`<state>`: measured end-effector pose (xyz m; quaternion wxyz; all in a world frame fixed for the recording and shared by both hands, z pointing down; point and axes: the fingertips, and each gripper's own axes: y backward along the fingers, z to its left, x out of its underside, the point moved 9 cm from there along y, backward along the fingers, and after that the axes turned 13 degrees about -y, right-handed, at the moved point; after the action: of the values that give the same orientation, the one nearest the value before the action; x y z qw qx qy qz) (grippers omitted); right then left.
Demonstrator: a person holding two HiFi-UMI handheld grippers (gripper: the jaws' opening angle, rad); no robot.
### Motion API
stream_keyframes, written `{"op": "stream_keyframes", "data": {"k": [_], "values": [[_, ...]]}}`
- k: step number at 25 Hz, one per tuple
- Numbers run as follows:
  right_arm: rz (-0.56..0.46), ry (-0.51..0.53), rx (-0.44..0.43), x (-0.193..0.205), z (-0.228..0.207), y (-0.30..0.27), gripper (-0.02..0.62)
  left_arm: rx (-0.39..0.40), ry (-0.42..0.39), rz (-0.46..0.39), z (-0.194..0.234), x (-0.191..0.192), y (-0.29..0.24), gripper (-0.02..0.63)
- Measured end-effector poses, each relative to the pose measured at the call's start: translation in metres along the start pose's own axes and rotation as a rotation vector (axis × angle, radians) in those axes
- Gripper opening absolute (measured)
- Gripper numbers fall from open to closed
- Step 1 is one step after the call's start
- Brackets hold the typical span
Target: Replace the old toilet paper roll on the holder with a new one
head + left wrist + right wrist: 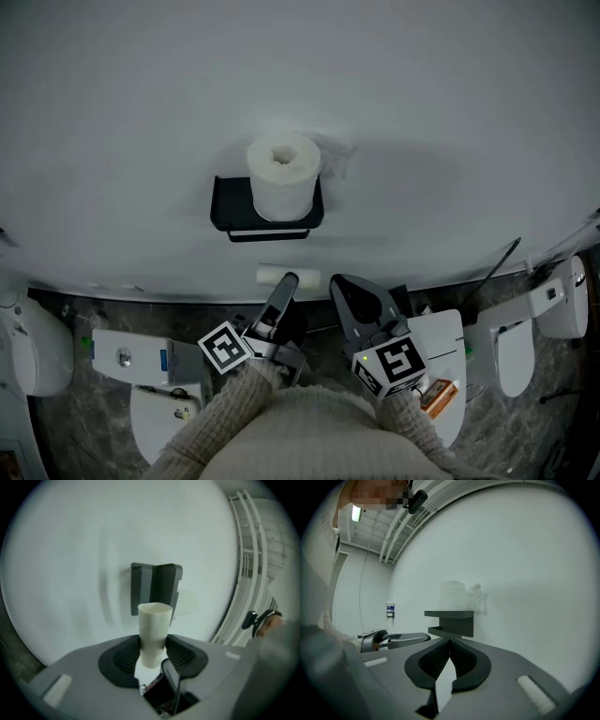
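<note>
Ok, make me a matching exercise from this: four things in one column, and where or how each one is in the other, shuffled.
1. cardboard tube
2. toilet paper roll
3. right gripper
4. holder

A. shut, nothing in it
B. fixed to the wall
C. held in the left gripper
D. standing upright on top of the holder

Pairs: 1-C, 2-D, 3-A, 4-B
</note>
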<state>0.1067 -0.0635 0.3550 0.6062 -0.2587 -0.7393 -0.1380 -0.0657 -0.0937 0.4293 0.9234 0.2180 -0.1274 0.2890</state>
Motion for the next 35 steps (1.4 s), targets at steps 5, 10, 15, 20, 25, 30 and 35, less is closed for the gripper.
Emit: {"op": "stream_keyframes", "data": {"k": [5, 10, 15, 20, 25, 30, 35], "values": [[-0.013, 0.030, -0.070, -0.017, 0.009, -0.018, 0.002, -0.018, -0.019, -0.070, -0.003, -0.014, 0.019, 0.167], [-0.066, 0.059, -0.149, -0.039, 0.014, -0.033, 0.035, -0.026, -0.047, -0.094, -0.005, -0.020, 0.029, 0.167], [-0.103, 0.081, -0.191, -0.061, 0.017, -0.045, 0.085, -0.026, -0.045, -0.104, -0.007, -0.021, 0.032, 0.167], [-0.137, 0.056, -0.212, -0.075, 0.012, -0.060, 0.194, -0.025, -0.040, -0.107, -0.004, -0.021, 0.028, 0.167], [-0.170, 0.036, -0.189, -0.082, 0.007, -0.071, 0.293, -0.032, -0.038, -0.117, -0.001, -0.020, 0.028, 0.167], [-0.185, 0.035, -0.177, -0.091, 0.001, -0.083, 0.351, -0.035, -0.040, -0.132, 0.001, -0.024, 0.028, 0.167], [-0.191, 0.042, -0.191, -0.099, 0.003, -0.092, 0.380, -0.034, -0.050, -0.140, -0.001, -0.027, 0.028, 0.167]]}}
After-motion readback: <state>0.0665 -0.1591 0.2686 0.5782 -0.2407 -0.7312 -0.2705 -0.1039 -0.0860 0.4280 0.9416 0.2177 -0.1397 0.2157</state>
